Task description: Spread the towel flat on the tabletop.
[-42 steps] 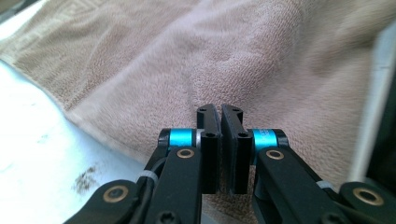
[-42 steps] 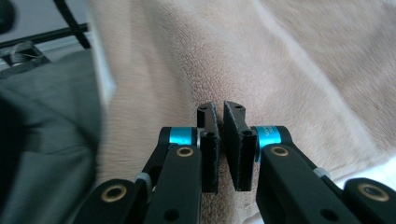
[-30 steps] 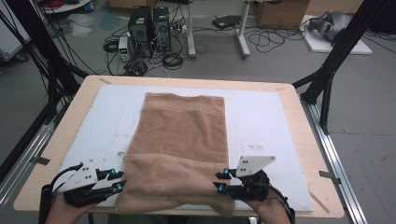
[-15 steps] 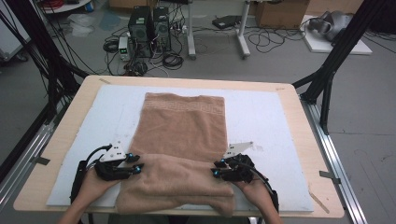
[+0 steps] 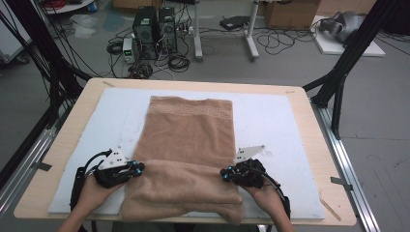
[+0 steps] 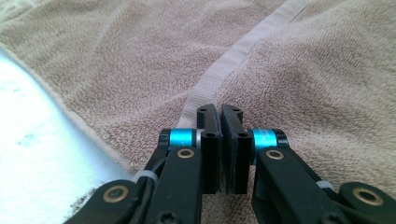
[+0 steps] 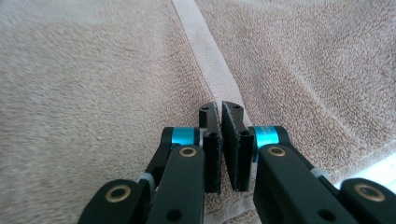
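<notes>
A tan terry towel [image 5: 188, 130] lies lengthwise on the white mat, its patterned band at the far end. Its near end is doubled over into a thick fold [image 5: 183, 186]. My left gripper [image 5: 138, 168] is at the left corner of the fold's leading edge, and my right gripper [image 5: 225, 173] is at the right corner. In the left gripper view the jaws [image 6: 220, 112] are shut on the towel's pale hem [image 6: 243, 51]. The right gripper view shows the jaws [image 7: 220, 108] pinched on the same hem [image 7: 205, 51], with pile [image 7: 93, 70] on both sides.
A white foam mat [image 5: 275, 125] covers most of the wooden table [image 5: 309, 121]. Black frame struts [image 5: 348, 53] rise at the right and left corners. Computers and cables [image 5: 154, 24] sit on the floor beyond the far edge.
Both grippers have moved away from the person, carrying the towel's near edge over the flat part. The folded layer now reaches farther up the towel.
</notes>
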Demonstrator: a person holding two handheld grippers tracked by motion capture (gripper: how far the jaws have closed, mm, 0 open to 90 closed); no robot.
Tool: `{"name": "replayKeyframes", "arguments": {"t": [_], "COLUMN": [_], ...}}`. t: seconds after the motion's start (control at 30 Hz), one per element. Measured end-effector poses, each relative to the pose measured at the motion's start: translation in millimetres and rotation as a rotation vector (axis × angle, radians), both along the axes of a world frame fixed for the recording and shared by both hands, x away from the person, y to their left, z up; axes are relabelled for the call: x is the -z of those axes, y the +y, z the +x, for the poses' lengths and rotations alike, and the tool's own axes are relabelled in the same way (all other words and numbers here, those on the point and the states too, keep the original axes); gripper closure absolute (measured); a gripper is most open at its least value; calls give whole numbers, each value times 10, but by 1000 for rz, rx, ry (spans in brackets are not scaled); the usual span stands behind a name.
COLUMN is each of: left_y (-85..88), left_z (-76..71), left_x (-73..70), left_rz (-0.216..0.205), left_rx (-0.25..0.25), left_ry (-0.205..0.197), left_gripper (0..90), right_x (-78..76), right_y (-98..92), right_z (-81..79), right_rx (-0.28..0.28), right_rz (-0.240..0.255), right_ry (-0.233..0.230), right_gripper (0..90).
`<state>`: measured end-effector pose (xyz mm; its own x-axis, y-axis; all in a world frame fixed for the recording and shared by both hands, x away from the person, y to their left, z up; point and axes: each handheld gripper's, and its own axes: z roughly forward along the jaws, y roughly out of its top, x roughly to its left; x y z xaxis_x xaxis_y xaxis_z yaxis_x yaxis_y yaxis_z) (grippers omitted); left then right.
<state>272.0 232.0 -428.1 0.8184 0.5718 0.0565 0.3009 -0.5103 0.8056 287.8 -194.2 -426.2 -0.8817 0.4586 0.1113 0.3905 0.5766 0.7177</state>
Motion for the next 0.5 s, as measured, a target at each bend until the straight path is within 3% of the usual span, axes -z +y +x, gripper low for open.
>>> {"name": "replayKeyframes", "arguments": {"t": [0.33, 0.5], "left_y": [66, 76], "left_z": [-80, -209], "left_x": [-153, -249], "left_rz": [-27, -31], "left_rx": [29, 55], "left_ry": [3, -14], "left_gripper": [860, 861], "right_x": [-192, -265], "right_y": [-4, -23], "right_z": [-161, -297], "right_rx": [-13, -27], "right_rz": [19, 37], "right_ry": [-51, -61], "right_gripper": [867, 867]}}
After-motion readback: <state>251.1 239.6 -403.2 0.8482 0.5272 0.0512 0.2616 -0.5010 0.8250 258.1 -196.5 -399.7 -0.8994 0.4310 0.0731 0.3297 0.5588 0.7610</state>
